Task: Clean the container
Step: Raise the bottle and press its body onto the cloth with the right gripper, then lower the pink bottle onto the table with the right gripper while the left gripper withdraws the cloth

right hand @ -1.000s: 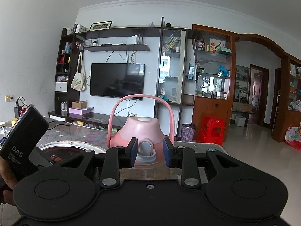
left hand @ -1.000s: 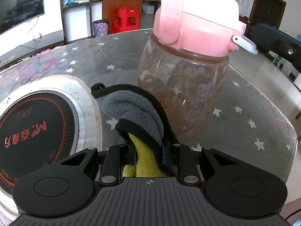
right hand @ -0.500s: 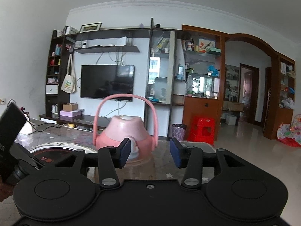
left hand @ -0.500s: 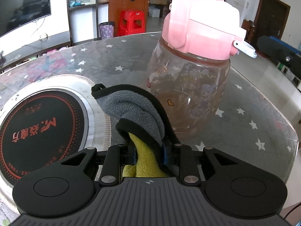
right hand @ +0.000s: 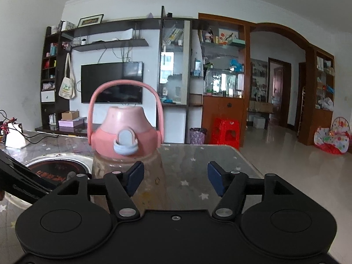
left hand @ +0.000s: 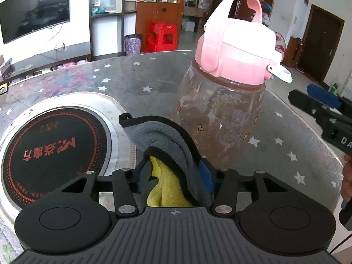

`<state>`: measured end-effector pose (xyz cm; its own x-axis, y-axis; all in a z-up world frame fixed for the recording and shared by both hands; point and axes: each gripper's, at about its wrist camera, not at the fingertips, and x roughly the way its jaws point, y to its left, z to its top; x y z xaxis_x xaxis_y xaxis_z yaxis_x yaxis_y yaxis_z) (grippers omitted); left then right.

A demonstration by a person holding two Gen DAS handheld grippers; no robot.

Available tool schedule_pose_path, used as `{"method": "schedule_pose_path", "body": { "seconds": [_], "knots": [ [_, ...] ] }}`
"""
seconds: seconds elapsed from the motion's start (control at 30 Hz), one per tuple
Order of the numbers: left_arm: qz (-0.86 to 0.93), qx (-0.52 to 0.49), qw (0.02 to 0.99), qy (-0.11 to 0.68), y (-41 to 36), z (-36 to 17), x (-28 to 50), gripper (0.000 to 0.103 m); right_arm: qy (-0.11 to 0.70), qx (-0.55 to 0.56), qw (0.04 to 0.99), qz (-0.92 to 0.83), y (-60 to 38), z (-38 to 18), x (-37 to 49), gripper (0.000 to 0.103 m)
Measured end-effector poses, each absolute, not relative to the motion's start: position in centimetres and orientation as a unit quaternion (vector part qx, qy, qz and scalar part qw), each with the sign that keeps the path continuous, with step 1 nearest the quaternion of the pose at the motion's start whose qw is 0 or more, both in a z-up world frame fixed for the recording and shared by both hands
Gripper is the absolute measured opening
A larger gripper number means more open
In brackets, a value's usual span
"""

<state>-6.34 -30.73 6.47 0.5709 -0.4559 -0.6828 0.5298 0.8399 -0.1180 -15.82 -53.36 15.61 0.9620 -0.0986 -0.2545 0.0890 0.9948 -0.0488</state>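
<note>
A clear plastic water bottle (left hand: 220, 118) with cartoon stickers and a brownish film on its wall stands upright on the star-patterned glass counter (left hand: 308, 154), between the round induction cooktop (left hand: 55, 149) set into the counter's middle and the counter's right edge as the left wrist view shows it. Its pink lid (left hand: 233, 50) is screwed on, the pink carry handle (left hand: 242, 0) is raised over the top, and a pale blue-white spout tab (left hand: 280, 73) juts from the lid's side.

The left tongs (left hand: 173, 176) are pinching a folded cleaning cloth (left hand: 162, 140), grey on the outside with a black trim and yellow on the inside. The cloth's free end points forward over the cooktop's steel rim, just beside the bottle's base; whether it touches the bottle cannot be told.

The right tongs (right hand: 176, 179) are spread wide and grip nothing. In the right wrist view the bottle (right hand: 129, 176) sits beyond and behind the left finger (right hand: 134, 177), its spout tab facing the camera. The black body of the right tongs also shows at the right edge of the left wrist view, apart from the bottle.
</note>
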Motion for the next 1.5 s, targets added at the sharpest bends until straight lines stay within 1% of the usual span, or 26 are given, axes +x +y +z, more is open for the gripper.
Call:
{"method": "schedule_pose_path", "body": {
  "seconds": [0.17,0.4,0.47,0.53,0.93,1.5],
  "knots": [
    [-0.269,0.046,0.888,0.37,-30.2,6.4,-6.8,0.052,0.143,-0.012,0.988,-0.054,-53.2,15.1,-15.8,0.079],
    [-0.26,0.027,0.891,0.371,-29.1,6.3,-7.2,0.054,0.159,-0.001,0.986,-0.05,-53.1,13.9,-15.7,0.08],
    [-0.256,0.02,0.893,0.371,-28.7,6.2,-7.4,0.056,0.163,0.002,0.986,-0.047,-53.1,13.6,-15.6,0.084],
    [-0.253,0.016,0.893,0.371,-28.4,6.2,-7.6,0.056,0.164,0.003,0.985,-0.046,-53.2,13.3,-15.6,0.085],
    [-0.237,0.002,0.899,0.368,-26.3,6.1,-8.7,0.061,0.184,0.009,0.982,-0.039,-53.4,11.7,-14.9,0.086],
    [-0.183,-0.003,0.91,0.372,-23.5,5.5,-9.1,0.064,0.204,0.003,0.978,-0.044,-54.2,11.0,-15.4,0.087]
  ]
}}
